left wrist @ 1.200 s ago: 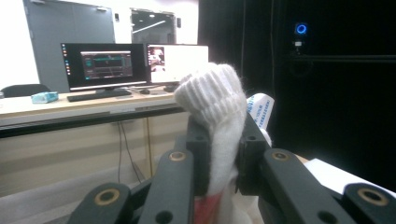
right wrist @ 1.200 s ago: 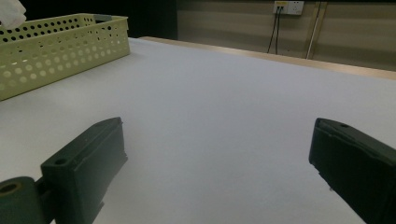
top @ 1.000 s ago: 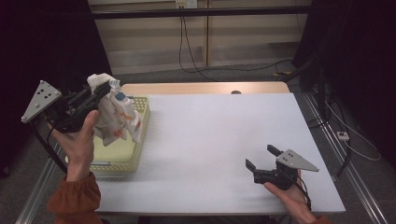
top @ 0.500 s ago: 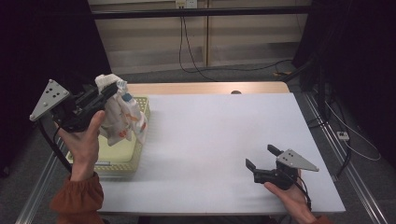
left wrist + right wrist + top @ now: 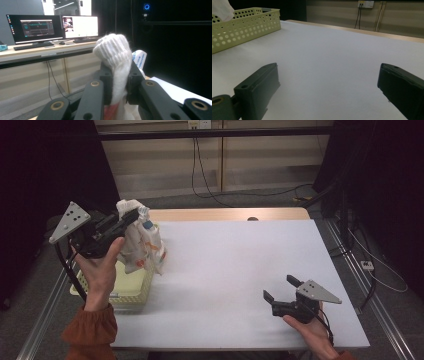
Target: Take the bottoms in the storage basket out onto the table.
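A: Starting at the left, what is the left gripper doing?

B: It is clenched on a white cloth with orange print. In the left gripper view the knitted white fabric is pinched between the jaws and bunches up above them. The cloth hangs free below the gripper, over the near edge of the yellow perforated basket and just past it towards the bench.

A: What has changed over the last second?

B: The hand has carried the cloth sideways, from above the basket towards the open white surface. The cloth's lower edge now drapes over the basket's right rim rather than inside it.

A: So what does that mean for the work?

B: The cloth looks to be out of the basket and on its way to the bench, probably to be laid down and spread out. It is not yet resting on the surface.

A: And on the right?

B: The right gripper rests low at the near right of the bench, jaws apart and empty, with nothing but bare bench between them. It has kept still, seemingly waiting to help.
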The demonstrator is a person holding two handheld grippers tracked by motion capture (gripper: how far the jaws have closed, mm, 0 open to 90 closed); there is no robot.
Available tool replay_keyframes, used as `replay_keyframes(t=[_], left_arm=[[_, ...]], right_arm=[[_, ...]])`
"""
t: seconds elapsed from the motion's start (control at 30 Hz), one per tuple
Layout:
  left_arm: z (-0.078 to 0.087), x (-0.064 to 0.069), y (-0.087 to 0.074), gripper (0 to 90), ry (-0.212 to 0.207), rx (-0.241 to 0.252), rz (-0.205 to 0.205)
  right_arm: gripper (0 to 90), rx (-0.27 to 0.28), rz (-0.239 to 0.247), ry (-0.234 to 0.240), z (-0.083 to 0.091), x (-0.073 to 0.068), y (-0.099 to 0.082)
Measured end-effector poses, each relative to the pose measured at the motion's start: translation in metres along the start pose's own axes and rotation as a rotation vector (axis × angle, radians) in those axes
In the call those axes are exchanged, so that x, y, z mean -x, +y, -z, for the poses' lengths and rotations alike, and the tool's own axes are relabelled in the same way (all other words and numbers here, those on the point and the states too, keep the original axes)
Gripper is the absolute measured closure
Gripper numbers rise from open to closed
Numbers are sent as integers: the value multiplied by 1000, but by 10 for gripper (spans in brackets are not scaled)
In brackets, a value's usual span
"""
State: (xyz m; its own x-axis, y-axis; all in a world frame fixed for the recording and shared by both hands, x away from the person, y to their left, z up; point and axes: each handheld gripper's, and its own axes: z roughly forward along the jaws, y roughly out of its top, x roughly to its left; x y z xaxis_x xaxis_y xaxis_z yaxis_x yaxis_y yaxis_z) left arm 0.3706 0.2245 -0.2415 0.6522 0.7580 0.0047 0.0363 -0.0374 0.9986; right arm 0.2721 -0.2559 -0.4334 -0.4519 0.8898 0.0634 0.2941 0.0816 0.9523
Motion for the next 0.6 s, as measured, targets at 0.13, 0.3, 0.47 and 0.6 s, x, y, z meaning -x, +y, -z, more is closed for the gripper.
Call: replay_keyframes(t=[0.13,0.3,0.47,0.6], left_arm=[[-6,4,0,798,-3,-4,-4],[-13,8,1,798,-17,-8,-4],[-20,11,0,798,-34,-10,8],[-25,13,-1,798,-48,-13,13]], right_arm=[[38,-1,6,2,1,0,0],[38,-3,7,3,0,0,0],[38,-2,5,4,0,0,0],[38,-1,7,5,0,0,0]])
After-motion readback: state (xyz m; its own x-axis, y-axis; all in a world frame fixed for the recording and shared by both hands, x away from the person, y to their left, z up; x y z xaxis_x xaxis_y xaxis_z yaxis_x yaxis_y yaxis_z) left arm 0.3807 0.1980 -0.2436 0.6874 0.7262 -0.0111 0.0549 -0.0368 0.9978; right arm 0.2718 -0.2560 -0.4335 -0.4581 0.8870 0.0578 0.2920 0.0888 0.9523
